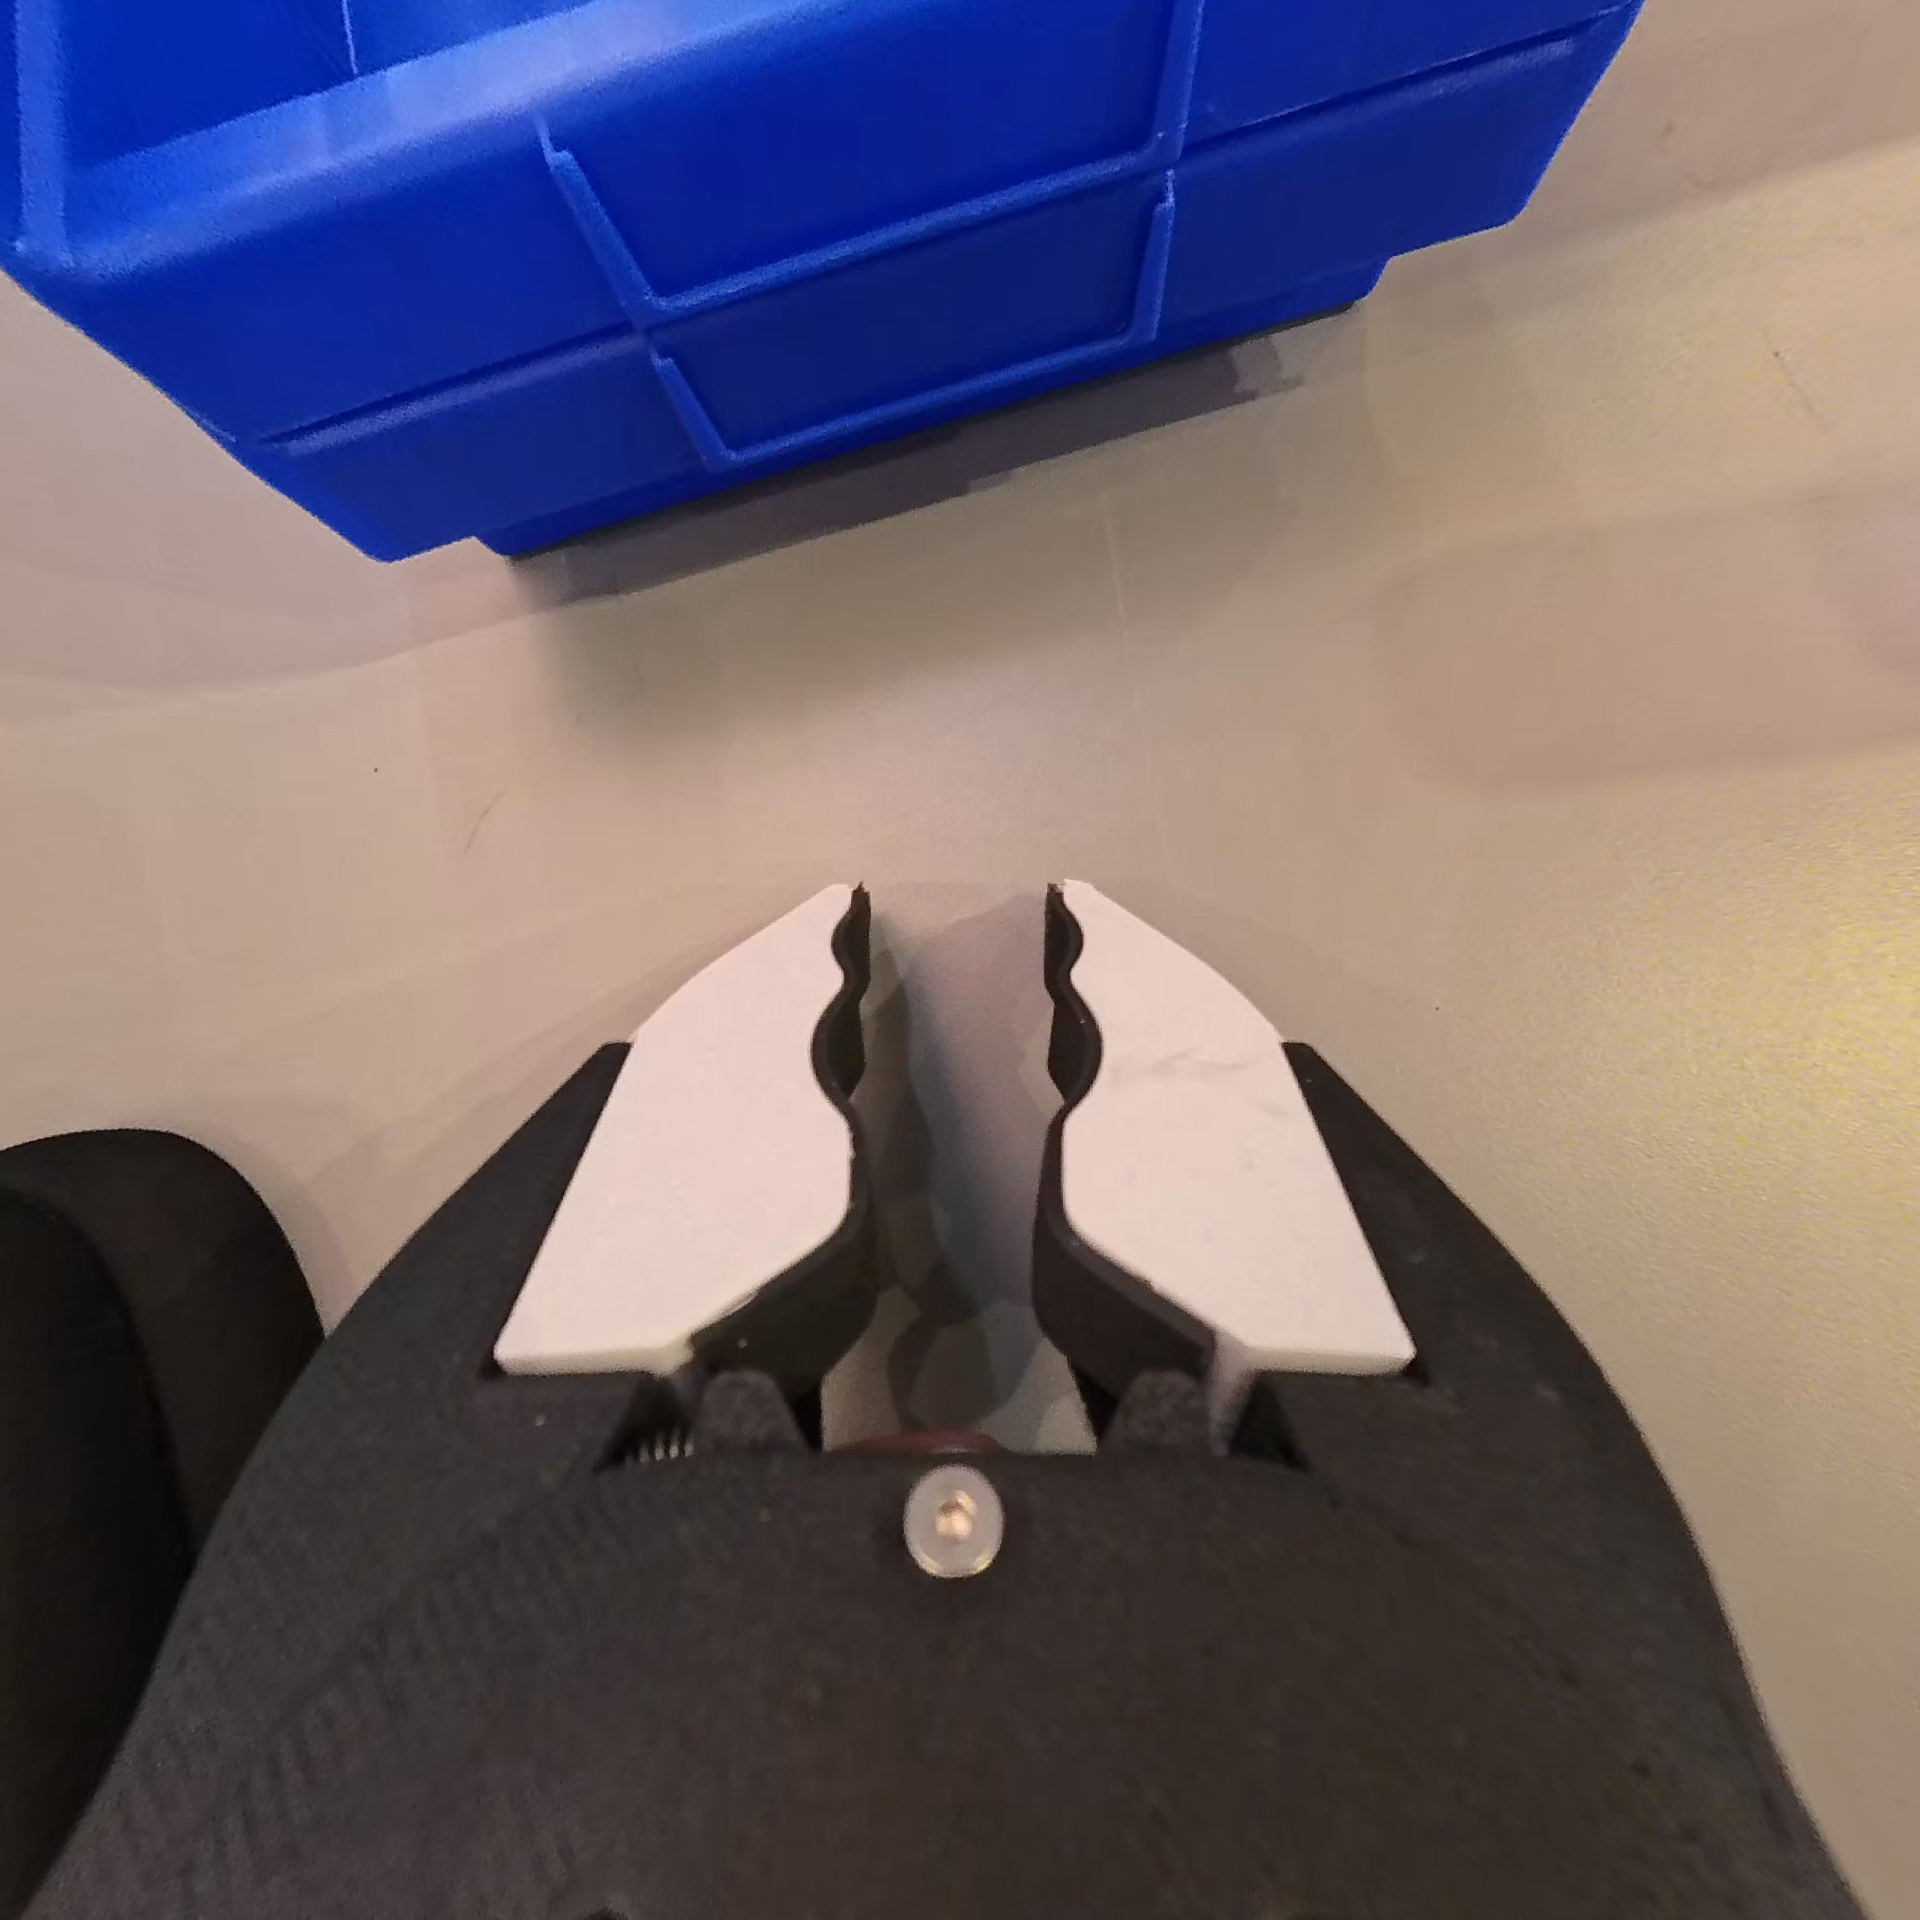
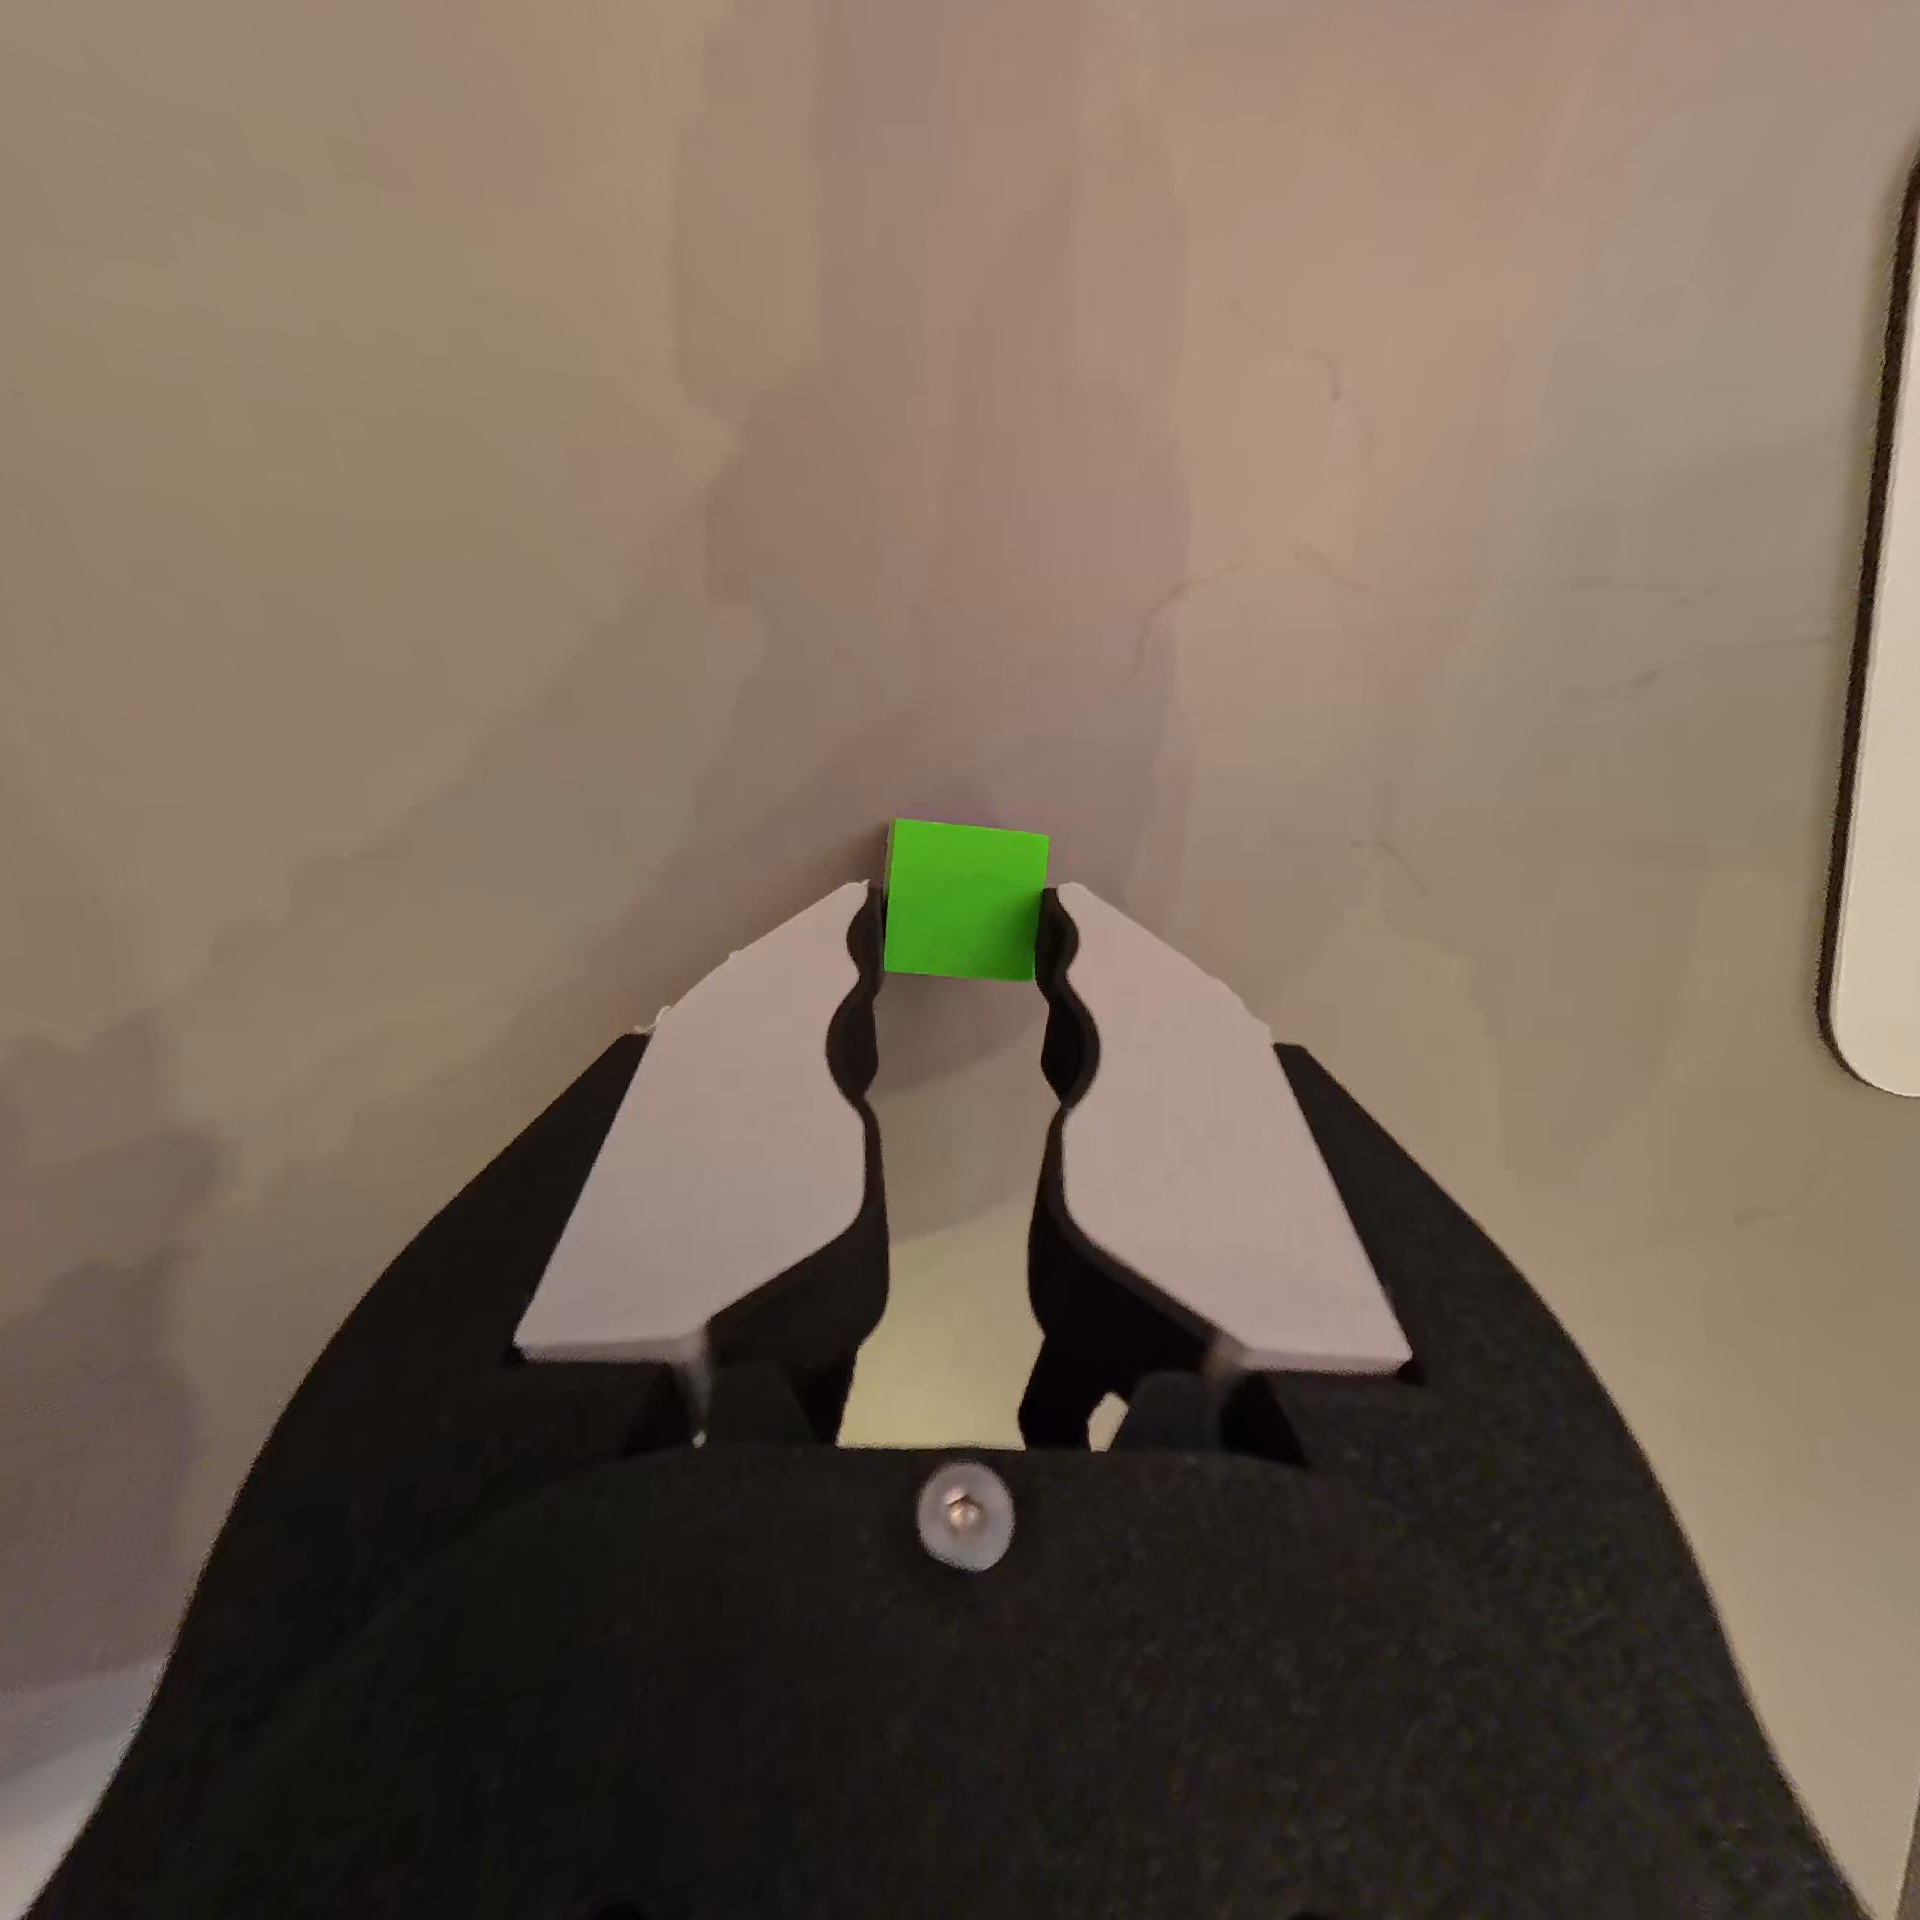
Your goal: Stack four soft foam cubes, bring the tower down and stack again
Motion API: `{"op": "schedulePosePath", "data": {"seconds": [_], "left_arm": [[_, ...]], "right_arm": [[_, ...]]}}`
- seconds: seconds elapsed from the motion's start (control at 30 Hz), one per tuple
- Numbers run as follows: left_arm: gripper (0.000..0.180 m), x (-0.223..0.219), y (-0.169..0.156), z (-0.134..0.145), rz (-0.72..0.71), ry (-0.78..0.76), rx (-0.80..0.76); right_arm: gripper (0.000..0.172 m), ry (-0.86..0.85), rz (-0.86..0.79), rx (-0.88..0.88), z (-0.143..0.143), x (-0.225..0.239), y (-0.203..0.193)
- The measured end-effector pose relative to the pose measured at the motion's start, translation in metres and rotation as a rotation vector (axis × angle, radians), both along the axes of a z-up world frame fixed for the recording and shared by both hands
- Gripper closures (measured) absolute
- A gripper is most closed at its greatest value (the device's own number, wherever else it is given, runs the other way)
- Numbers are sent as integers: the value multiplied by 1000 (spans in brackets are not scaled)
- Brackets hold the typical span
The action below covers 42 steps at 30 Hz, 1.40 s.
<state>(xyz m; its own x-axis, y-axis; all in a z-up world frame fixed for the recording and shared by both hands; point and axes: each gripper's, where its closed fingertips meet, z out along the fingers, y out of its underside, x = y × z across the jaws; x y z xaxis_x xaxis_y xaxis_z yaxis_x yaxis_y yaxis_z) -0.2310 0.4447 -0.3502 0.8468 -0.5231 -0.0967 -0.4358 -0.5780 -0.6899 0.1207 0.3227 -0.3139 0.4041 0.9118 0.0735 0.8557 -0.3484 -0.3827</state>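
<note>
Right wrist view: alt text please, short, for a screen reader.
The right tool grips a green cube at its fingertips, both pads pressed to the cube's sides, above a plain beige table. A white object with a dark rim shows at the right edge.

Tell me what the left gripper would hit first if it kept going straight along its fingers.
The left gripper, jaws apart with nothing between them, points over bare table at the blue bin. The bin's front wall is probably the first contact, though depth is unclear.
</note>
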Motion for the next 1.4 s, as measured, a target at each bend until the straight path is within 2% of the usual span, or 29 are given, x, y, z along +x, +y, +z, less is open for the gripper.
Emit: {"op": "schedulePosePath", "data": {"seconds": [0.27, 0.43, 0.5, 0.6, 0.7, 0.77, 0.9, 1.0, 1.1, 1.23, 1.37, 1.4], "left_arm": [[149, 0, 0, 0, 0, 0, 0], [149, 0, 0, 0, -2, -2, -2], [149, 0, 0, 0, -3, -2, -2], [149, 1, 0, 0, -2, -5, -5], [148, 0, 0, 0, 2, -12, -6], [148, 0, 0, 1, 3, -20, -6], [146, 0, 0, 3, 6, -48, -4], [146, -1, 0, 4, 7, -63, -8], [146, 0, 0, 3, 1, -61, -10], [146, 1, 1, 3, -3, -66, -12], [146, 1, 1, 4, -2, -73, -15], [146, 1, 1, 3, -3, -73, -16]], "right_arm": [[144, -2, 5, -12, -2, 0, -1], [129, 11, -11, -13, 1, 1, 0], [126, 11, -29, 8, 8, 3, 1], [126, 29, -35, 78, 33, -8, -1], [127, 115, 68, 102, 57, -62, -24], [126, 157, 153, 107, 60, -111, -43], [123, 209, 305, 83, 39, -210, -83], [122, 214, 405, 69, 18, -261, -105], [122, 214, 447, 29, 1, -294, -119], [124, 198, 486, 7, -12, -315, -129], [133, 166, 499, 11, -21, -322, -130], [140, 166, 502, 9, -22, -324, -130]]}}
